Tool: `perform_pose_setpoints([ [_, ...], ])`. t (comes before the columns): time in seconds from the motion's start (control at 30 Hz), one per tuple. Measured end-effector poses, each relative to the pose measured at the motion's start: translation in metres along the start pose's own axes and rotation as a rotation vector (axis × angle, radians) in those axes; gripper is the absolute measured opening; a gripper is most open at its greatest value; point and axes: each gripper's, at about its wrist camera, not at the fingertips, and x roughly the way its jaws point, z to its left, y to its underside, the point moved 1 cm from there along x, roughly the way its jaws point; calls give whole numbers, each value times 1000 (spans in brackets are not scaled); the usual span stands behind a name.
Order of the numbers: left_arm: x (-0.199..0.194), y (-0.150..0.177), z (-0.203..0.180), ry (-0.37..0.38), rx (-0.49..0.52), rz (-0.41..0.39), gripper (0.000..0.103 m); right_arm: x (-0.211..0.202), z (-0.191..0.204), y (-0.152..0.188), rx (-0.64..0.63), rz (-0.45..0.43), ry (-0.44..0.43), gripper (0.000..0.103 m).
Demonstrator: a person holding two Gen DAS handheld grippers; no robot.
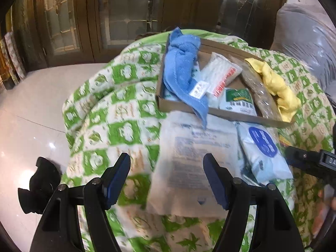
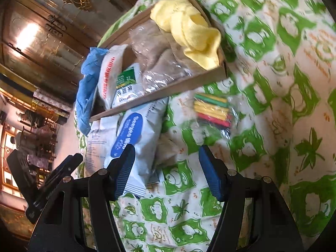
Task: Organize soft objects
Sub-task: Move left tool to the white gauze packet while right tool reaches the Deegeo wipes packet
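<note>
white packet (image 1: 189,168) lies between the left gripper's (image 1: 167,181) spread fingers

One cardboard tray (image 1: 222,114) sits on one green-and-white patterned blanket (image 1: 117,105), and inside it we count two cloths, one blue (image 1: 180,67) and one yellow (image 1: 277,90), plus three packets: one white with red print (image 1: 222,73), one green-and-white (image 1: 237,100), one clear bag of brown stuff (image 1: 258,90). Outside the tray that's two more flat packs, one pale printed pouch (image 1: 189,163) and one white pack with a blue oval label (image 1: 262,149), and one clear packet of coloured sticks (image 2: 212,111). Two pairs of tongs are in shot, one left (image 1: 167,180) and one right (image 2: 167,170).
</note>
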Motion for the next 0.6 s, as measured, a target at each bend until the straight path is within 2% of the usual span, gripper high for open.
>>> perform_pose_setpoints([
  [0.3, -1, 8, -11, -2, 27, 24, 72, -13, -4, 14, 9, -10, 15, 64],
  [0.5, -5, 9, -8, -1, 3, 20, 72, -25, -13, 17, 34, -30, 24, 64],
  [0.6, -5, 12, -12, 12, 9, 28, 72, -26, -13, 20, 23, -31, 30, 69],
])
